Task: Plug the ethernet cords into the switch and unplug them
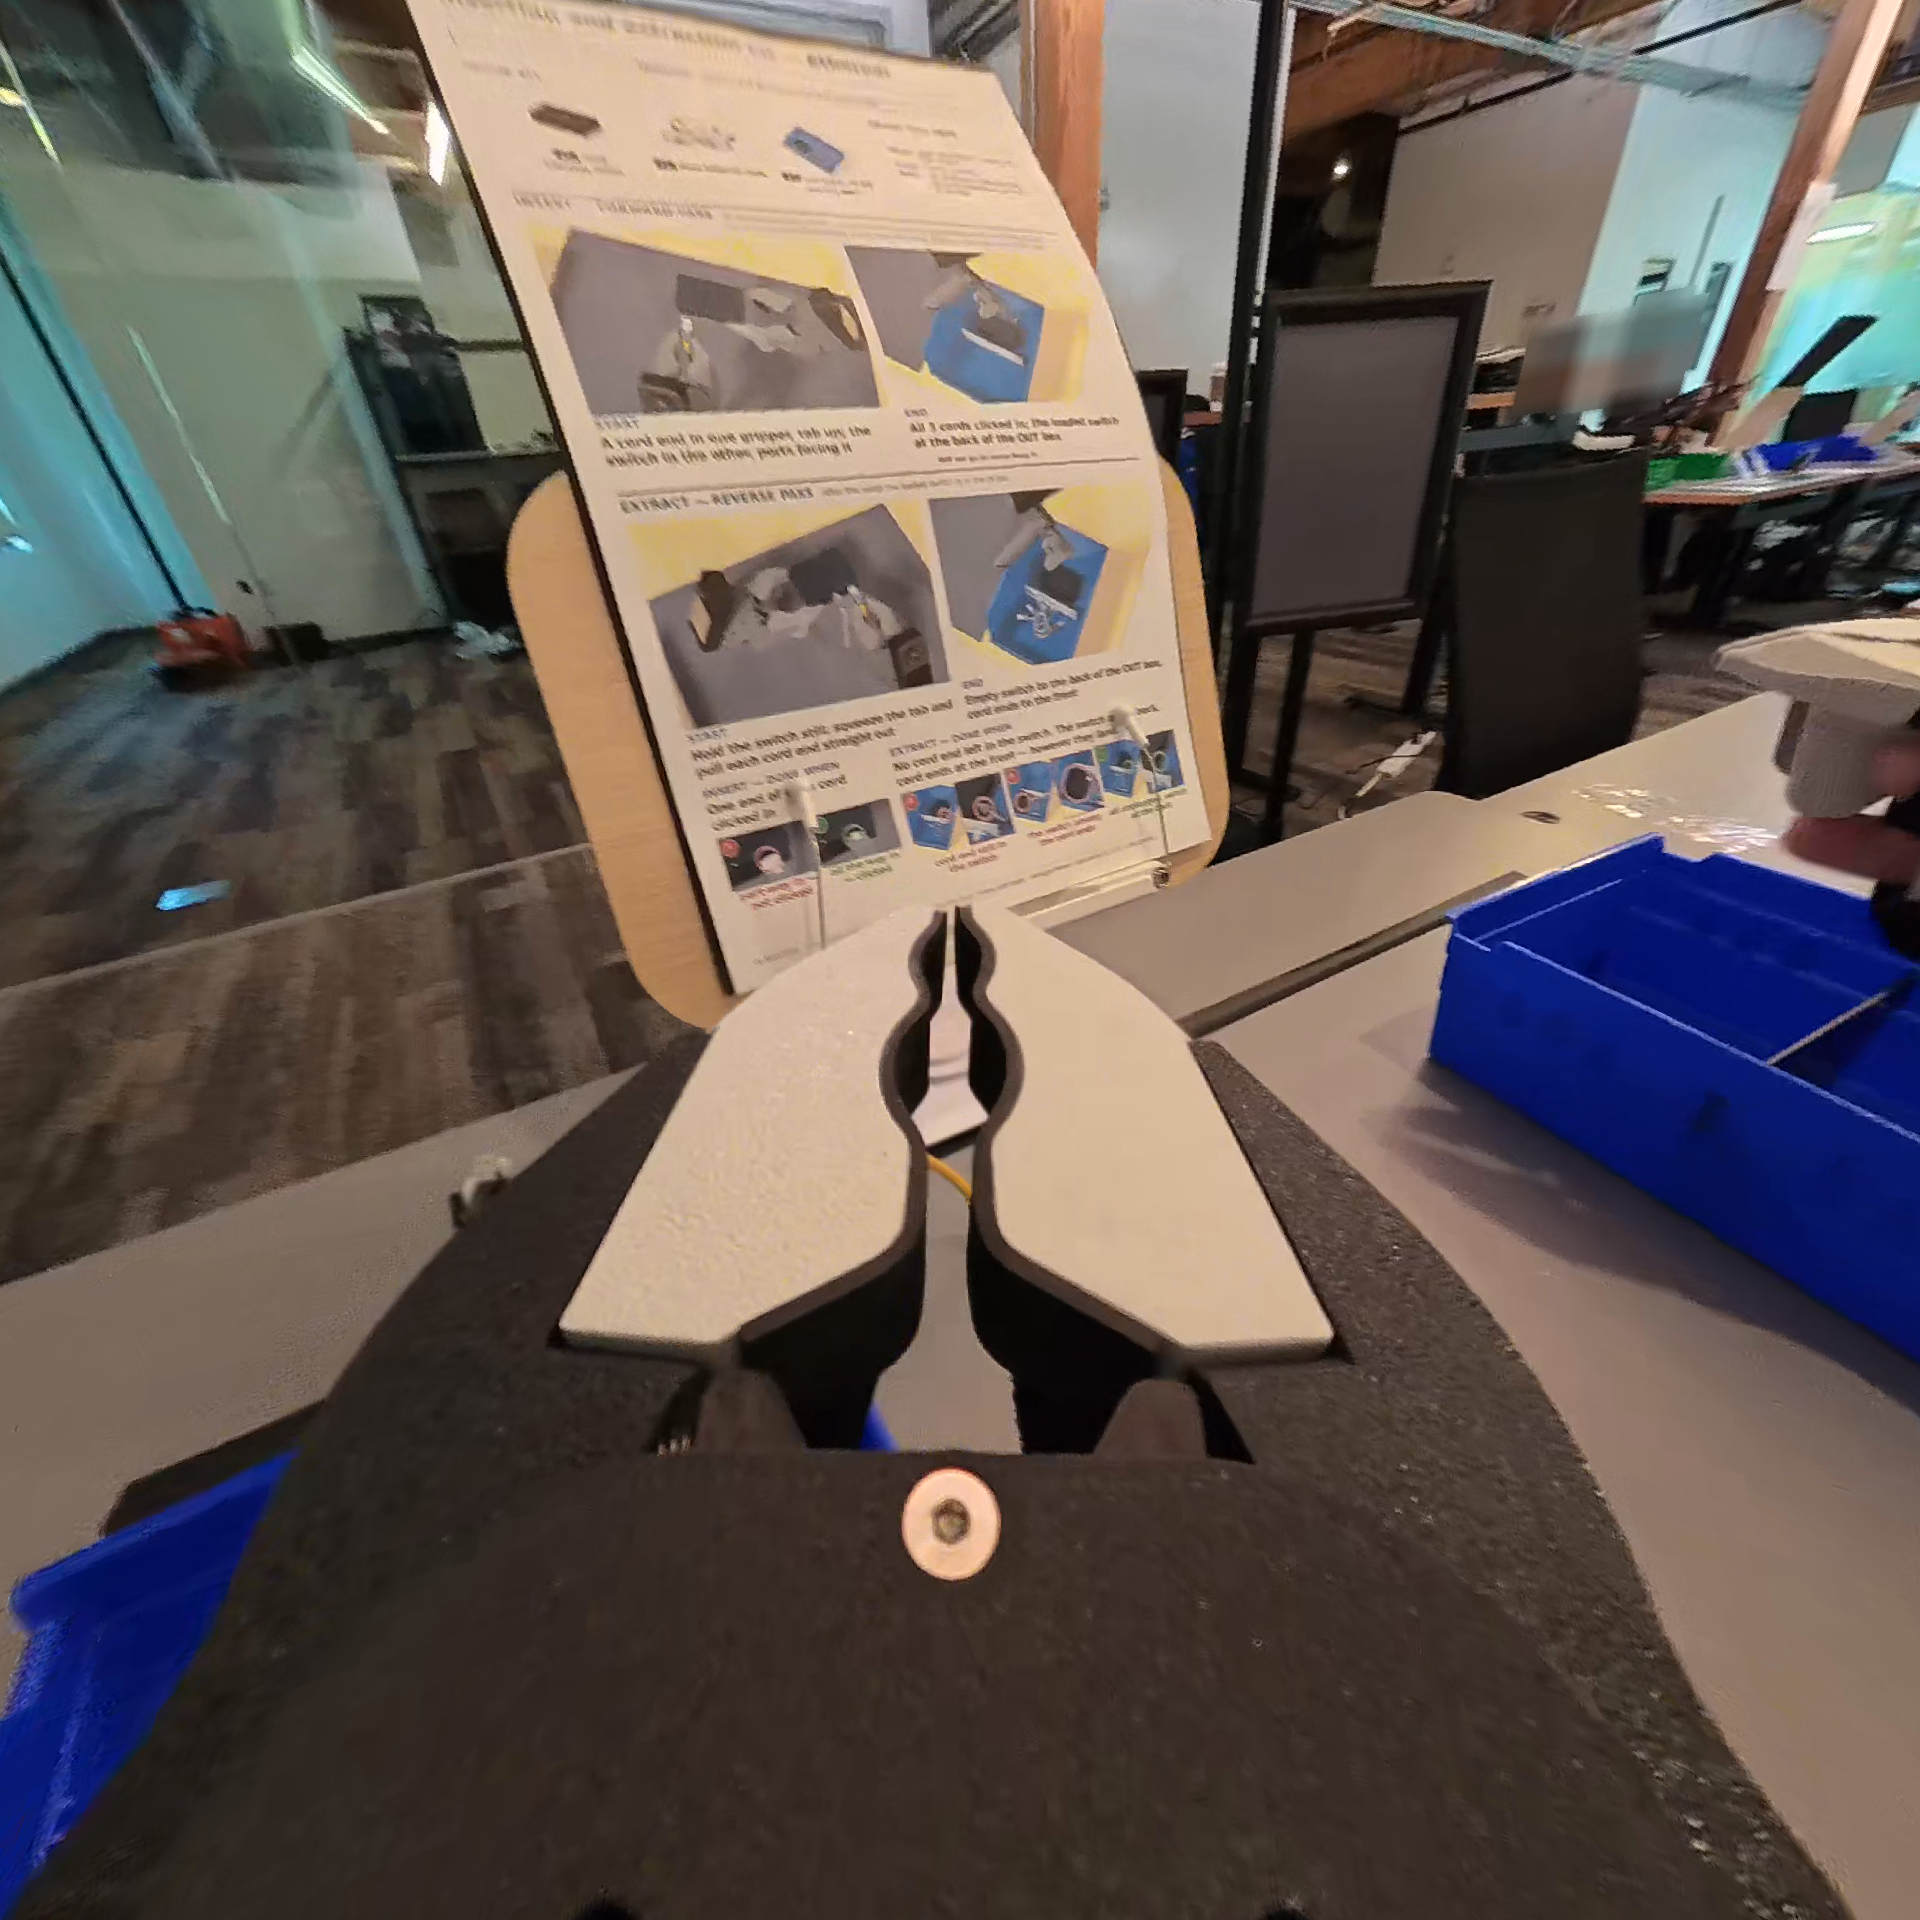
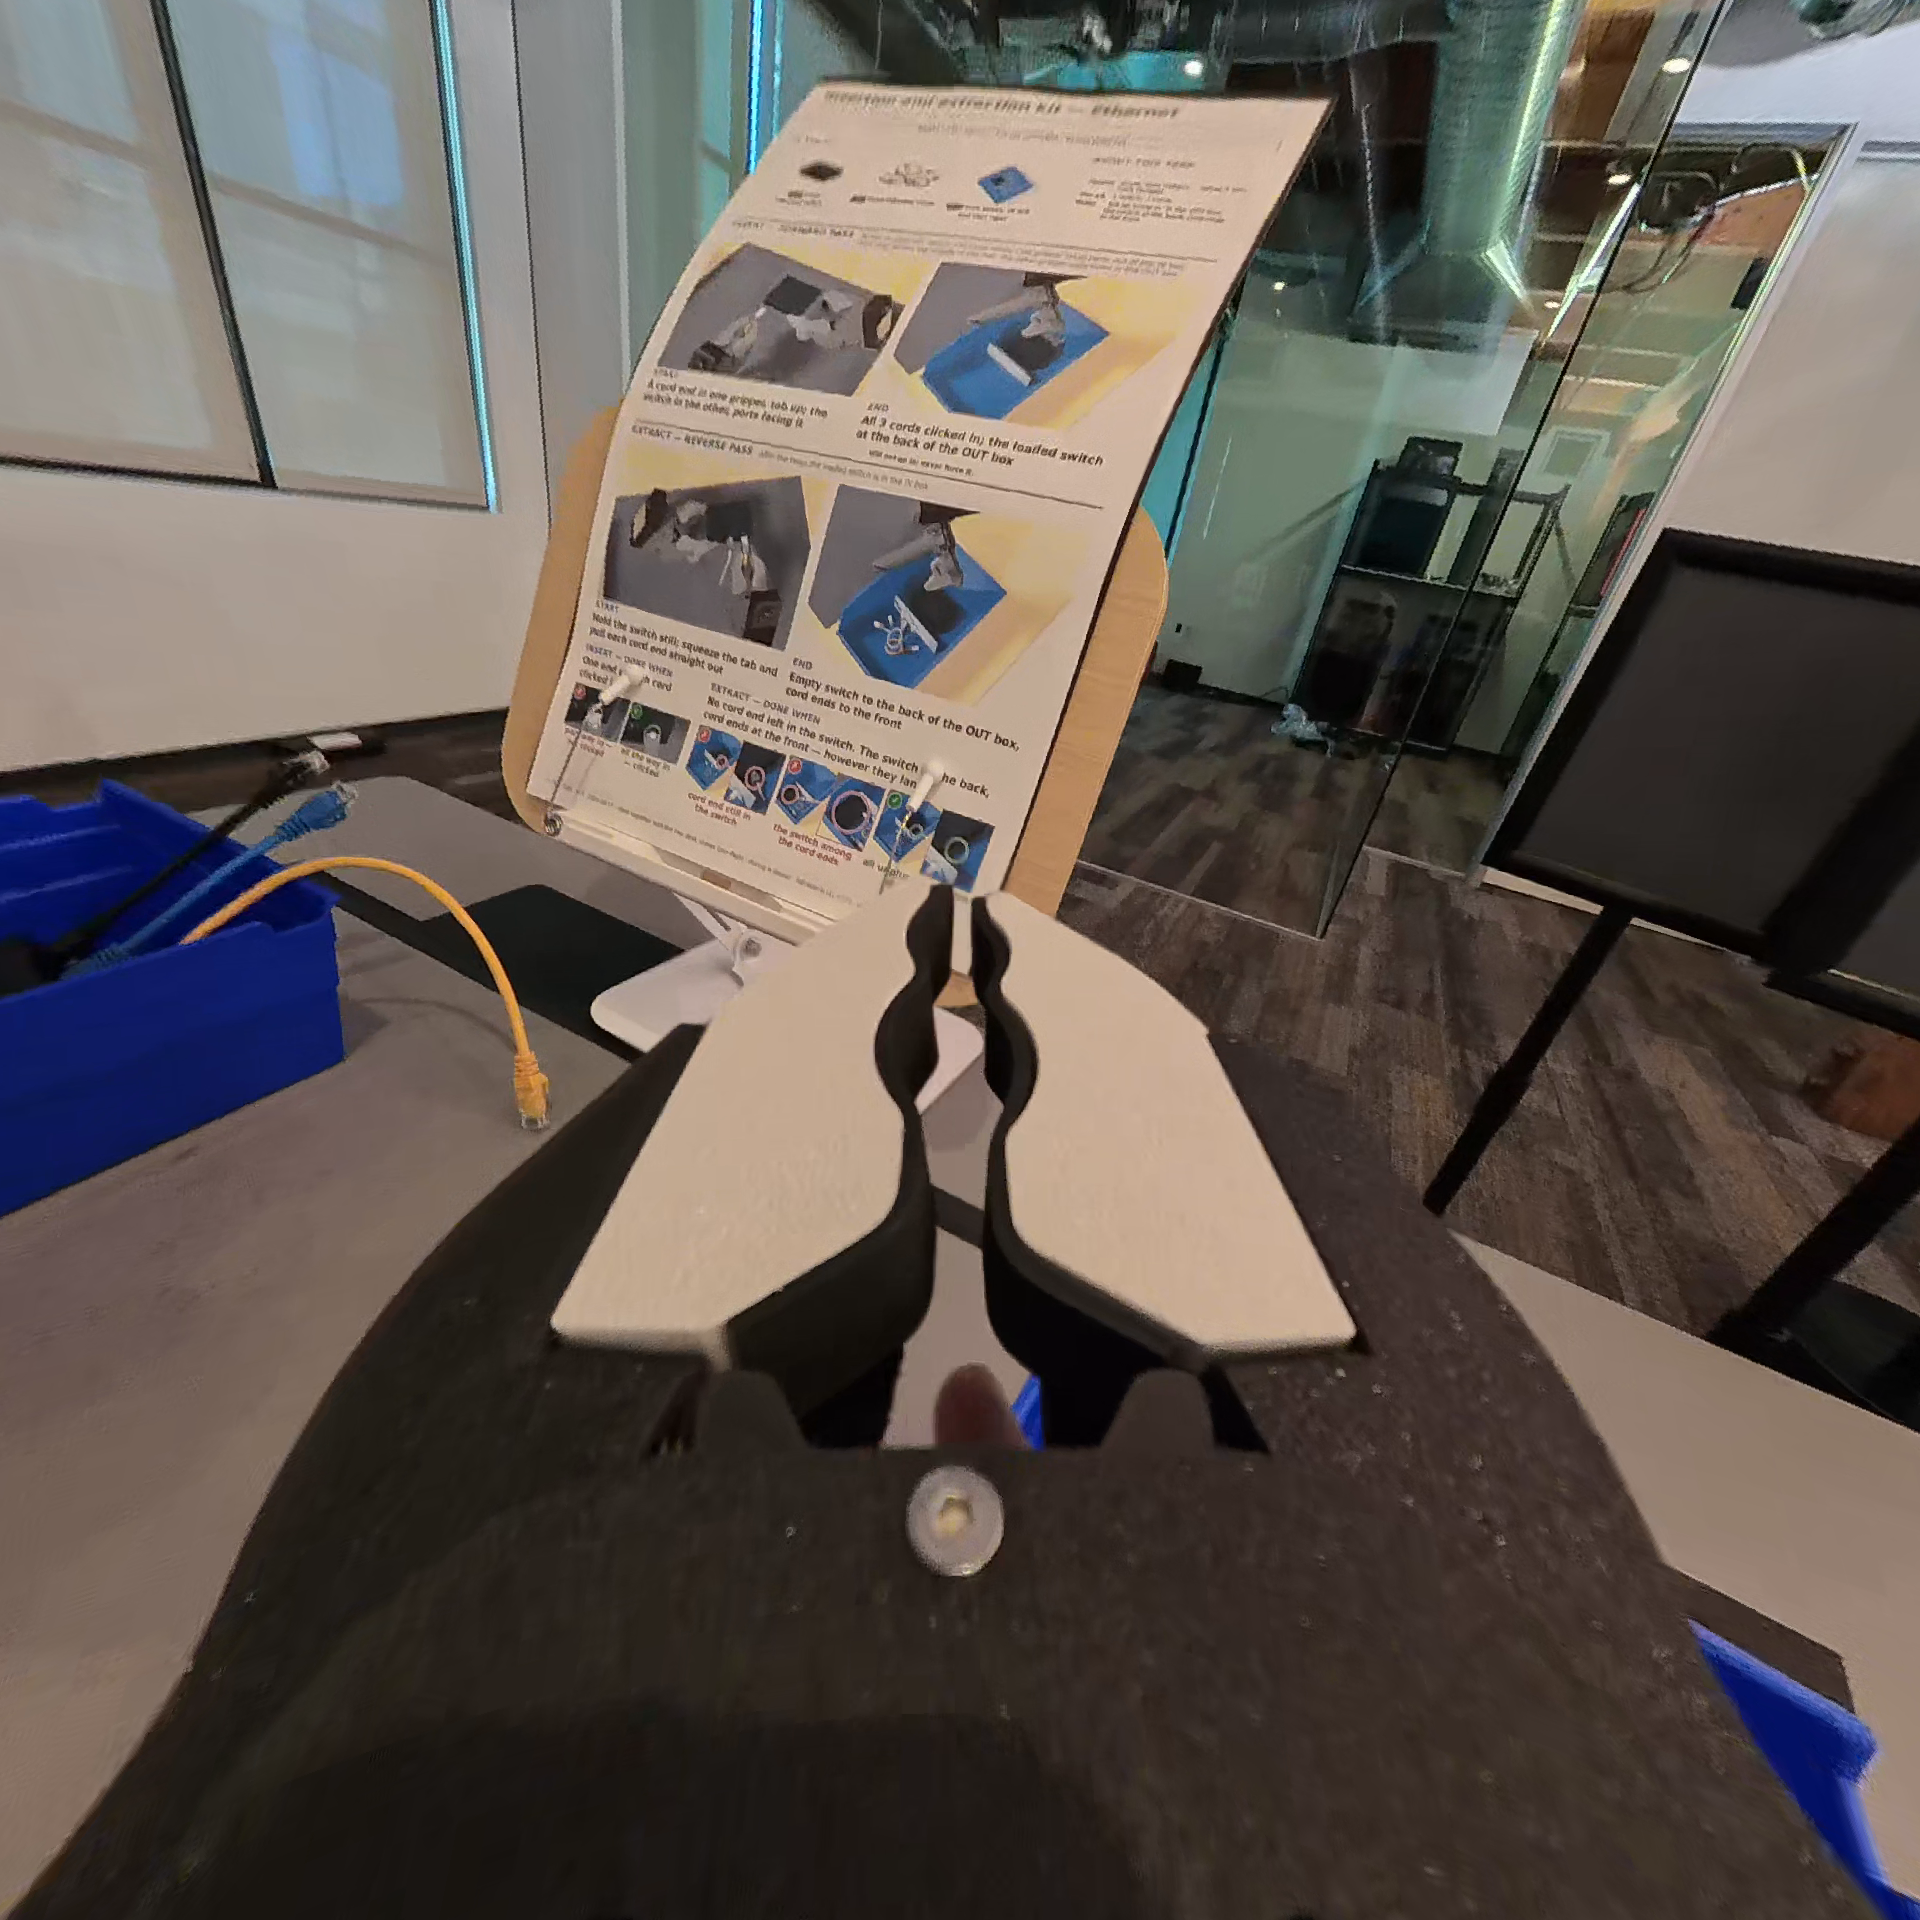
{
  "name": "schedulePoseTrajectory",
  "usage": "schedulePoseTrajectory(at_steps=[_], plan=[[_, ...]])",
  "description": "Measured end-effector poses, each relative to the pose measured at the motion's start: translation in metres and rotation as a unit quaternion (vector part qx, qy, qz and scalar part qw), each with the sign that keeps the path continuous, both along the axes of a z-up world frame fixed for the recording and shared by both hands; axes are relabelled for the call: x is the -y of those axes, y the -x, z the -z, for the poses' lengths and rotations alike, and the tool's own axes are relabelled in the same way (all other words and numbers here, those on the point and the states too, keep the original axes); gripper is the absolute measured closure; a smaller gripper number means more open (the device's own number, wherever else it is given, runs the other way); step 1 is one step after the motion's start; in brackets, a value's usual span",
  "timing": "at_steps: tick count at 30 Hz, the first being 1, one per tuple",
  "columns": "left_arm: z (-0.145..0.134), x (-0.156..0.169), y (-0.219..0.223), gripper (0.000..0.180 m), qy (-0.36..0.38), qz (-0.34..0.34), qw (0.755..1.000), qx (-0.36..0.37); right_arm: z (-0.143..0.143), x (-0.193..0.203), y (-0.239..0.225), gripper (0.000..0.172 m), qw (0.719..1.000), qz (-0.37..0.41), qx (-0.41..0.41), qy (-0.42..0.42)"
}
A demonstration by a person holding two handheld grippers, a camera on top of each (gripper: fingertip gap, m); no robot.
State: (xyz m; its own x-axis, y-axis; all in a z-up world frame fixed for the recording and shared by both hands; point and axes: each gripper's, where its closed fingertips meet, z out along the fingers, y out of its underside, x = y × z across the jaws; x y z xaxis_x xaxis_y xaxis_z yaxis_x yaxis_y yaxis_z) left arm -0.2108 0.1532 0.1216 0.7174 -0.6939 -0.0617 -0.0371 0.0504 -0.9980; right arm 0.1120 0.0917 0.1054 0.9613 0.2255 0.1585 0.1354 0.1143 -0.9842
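Observation:
In the left wrist view my left gripper (image 1: 951, 925) is shut with nothing between its fingers, held above the grey table (image 1: 1558, 1403). In the right wrist view my right gripper (image 2: 961, 909) is also shut and empty. A yellow ethernet cord (image 2: 457, 914) arches out of a blue bin (image 2: 177, 1029) at the left, and its plug (image 2: 532, 1091) rests on the table. A blue cord (image 2: 301, 816) and a black cord (image 2: 249, 800) stick out of the same bin. I cannot make out the switch. A sliver of yellow cord (image 1: 951, 1179) shows under the left fingers.
An instruction sheet on a wooden stand (image 1: 862, 520) stands straight ahead at the table's far edge and also shows in the right wrist view (image 2: 883, 499). Another blue bin (image 1: 1683, 1049) with dividers lies to the right. A hand with the other gripper's grey finger (image 1: 1829, 696) hovers over it. One gripper's finger ends stand about 35 cm off the other's.

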Motion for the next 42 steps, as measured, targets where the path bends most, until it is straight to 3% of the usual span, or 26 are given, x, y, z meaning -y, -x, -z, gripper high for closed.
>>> schedulePoseTrajectory(at_steps=[4,10,14,17,20,23,29,36,42], plan=[[0.008,0.000,-0.008,0.180,0.023,0.013,1.000,0.012,0.005,-0.005,0.001,0.168,0.997,-0.012,-0.065,0.039],[0.021,0.005,-0.022,0.177,0.029,0.009,1.000,-0.007,0.008,-0.008,0.002,0.166,0.994,-0.022,-0.095,0.044],[0.022,0.005,-0.025,0.180,0.037,0.003,0.999,-0.018,0.010,-0.007,-0.004,0.172,0.995,0.006,-0.082,0.062],[0.016,0.008,-0.023,0.180,0.033,0.007,0.999,-0.013,0.011,-0.006,0.004,0.172,0.995,-0.017,-0.069,0.068],[0.007,0.009,-0.016,0.180,0.014,-0.004,1.000,-0.011,0.008,-0.009,0.008,0.172,0.999,-0.014,-0.036,0.038],[0.000,0.008,0.003,0.180,-0.001,-0.029,0.999,-0.034,0.014,-0.011,0.012,0.172,0.996,-0.022,-0.061,0.067],[-0.019,0.010,0.068,0.180,0.008,-0.093,0.995,-0.037,0.005,-0.004,0.004,0.172,0.999,-0.012,-0.031,0.033],[-0.011,0.002,0.114,0.180,0.038,-0.150,0.986,-0.067,0.020,-0.007,0.012,0.172,0.997,-0.046,-0.021,0.061],[0.005,-0.006,0.139,0.180,0.066,-0.193,0.973,-0.112,0.022,-0.007,0.002,0.171,0.996,-0.015,-0.023,0.085]])
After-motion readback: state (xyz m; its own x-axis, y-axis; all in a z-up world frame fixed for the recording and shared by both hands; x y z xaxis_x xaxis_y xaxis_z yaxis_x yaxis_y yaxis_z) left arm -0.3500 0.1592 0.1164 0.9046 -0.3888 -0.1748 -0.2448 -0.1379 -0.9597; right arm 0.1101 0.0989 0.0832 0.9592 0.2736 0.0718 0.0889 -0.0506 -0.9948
